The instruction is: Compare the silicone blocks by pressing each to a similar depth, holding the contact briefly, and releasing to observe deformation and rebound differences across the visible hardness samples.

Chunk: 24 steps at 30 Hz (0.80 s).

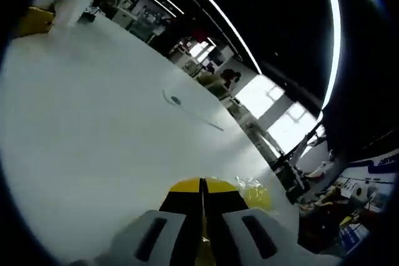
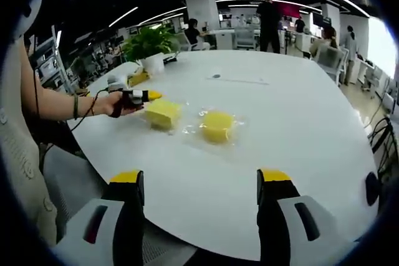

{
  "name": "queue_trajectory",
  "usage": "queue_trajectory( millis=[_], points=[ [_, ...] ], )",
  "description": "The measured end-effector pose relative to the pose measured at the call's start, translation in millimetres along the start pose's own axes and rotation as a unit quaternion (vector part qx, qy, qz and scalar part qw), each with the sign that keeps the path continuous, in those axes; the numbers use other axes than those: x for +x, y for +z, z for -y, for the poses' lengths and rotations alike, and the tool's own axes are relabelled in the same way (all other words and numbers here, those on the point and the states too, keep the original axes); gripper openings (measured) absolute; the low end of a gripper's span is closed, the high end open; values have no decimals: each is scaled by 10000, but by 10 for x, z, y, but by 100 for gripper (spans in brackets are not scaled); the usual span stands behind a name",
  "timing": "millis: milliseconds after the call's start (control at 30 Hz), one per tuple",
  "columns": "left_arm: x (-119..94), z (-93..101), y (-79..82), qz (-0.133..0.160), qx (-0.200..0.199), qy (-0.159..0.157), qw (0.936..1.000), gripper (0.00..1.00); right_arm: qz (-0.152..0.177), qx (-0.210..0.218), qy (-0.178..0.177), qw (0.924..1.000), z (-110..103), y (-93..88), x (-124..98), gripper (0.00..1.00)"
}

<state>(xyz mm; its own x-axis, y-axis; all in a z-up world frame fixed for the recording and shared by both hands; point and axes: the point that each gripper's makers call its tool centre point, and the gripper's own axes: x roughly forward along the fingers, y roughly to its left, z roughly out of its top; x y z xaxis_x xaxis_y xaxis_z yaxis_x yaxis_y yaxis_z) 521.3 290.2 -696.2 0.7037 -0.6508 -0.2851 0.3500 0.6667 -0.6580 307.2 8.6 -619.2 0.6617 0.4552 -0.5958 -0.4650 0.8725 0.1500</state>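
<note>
Your left tongs (image 2: 144, 96), closed narrow, meet the square yellow block (image 2: 163, 113) near the desk's (image 2: 299, 129) left edge, likely to press it; your right tongs (image 2: 202, 185) wait wide open at the near edge. The round block (image 2: 217, 124) sits beside.

No legible text, label, brand or number on anything in either view.

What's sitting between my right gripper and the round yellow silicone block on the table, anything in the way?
Nothing visible blocks it. The right gripper is open, and bare white table lies between it and the round yellow block. The left gripper and the square yellow block sit off to the side, out of that path.
</note>
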Motion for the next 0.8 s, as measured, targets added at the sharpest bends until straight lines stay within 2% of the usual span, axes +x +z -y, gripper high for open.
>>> queue_trajectory(
  millis=[67, 133, 200, 300, 333, 400, 567, 800],
  points=[
    [-7, 94, 26, -29, 239, 8, 9997, 0, 29, -12, 17, 10000, -21, -1, -10, 68],
    [-29, 90, 10, -177, 271, 337, 9989, 0, 67, -20, 23, 10000, -32, 4, -20, 68],
    [-44, 211, 13, -245, 612, 327, 9973, 0, 119, -31, 57, 9999, -61, 7, -35, 68],
    [-64, 389, 15, -251, 731, 276, 9966, 0, 181, -48, 89, 9998, -90, 24, -52, 68],
    [-80, 447, 37, -212, 1009, 313, 9942, 0, 205, -65, 99, 9997, -102, 32, -63, 68],
    [-104, 582, 39, -198, 1009, 265, 9943, 0, 259, -84, 106, 9996, -108, 50, -77, 68],
    [-170, 955, 73, -46, 1154, -97, 9933, 0, 379, -128, 156, 9991, -156, 72, -125, 68],
    [-241, 1198, 41, -84, 1267, -267, 9915, 0, 521, -233, 229, 9981, -250, 86, -217, 68]
  ],
)
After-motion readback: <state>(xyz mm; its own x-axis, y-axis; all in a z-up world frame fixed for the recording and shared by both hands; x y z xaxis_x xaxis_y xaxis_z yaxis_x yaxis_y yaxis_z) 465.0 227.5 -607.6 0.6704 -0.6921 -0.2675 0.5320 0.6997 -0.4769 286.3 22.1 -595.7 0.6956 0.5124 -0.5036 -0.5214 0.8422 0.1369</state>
